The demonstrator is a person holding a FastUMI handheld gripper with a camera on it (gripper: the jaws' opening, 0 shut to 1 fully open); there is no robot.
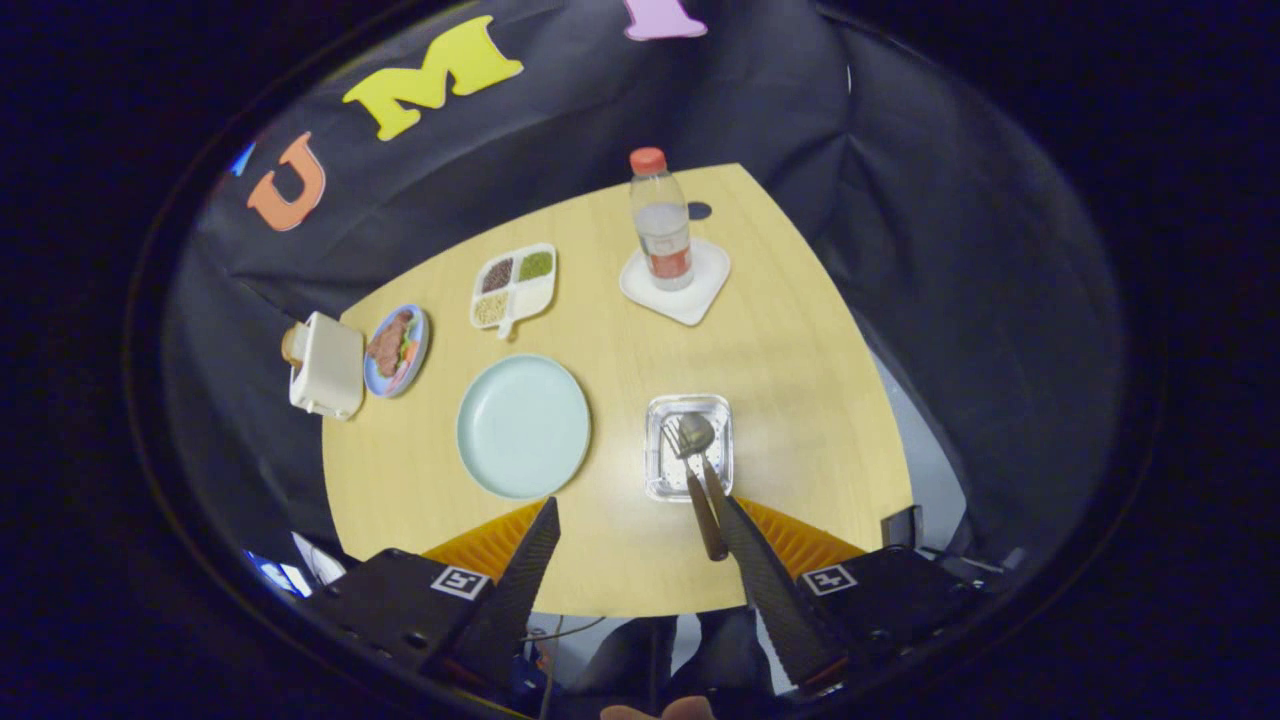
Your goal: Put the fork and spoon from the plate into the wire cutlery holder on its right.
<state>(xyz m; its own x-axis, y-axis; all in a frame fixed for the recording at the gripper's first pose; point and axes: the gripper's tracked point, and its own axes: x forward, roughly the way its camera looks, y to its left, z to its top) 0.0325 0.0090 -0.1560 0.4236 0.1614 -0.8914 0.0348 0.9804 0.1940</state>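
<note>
Toaster: at the tabletop's left edge, contents hard to make out.
Small plate: holds food, indistinct.
Divided tray: compartments of grains.
Plate: empty.
Tool: fingers spread wide, gripping nothing.
Bottle: on a white coaster, label unreadable.
Wire cutlery holder: right of plate; fork and spoon inside, handles leaning out toward the right finger.
</note>
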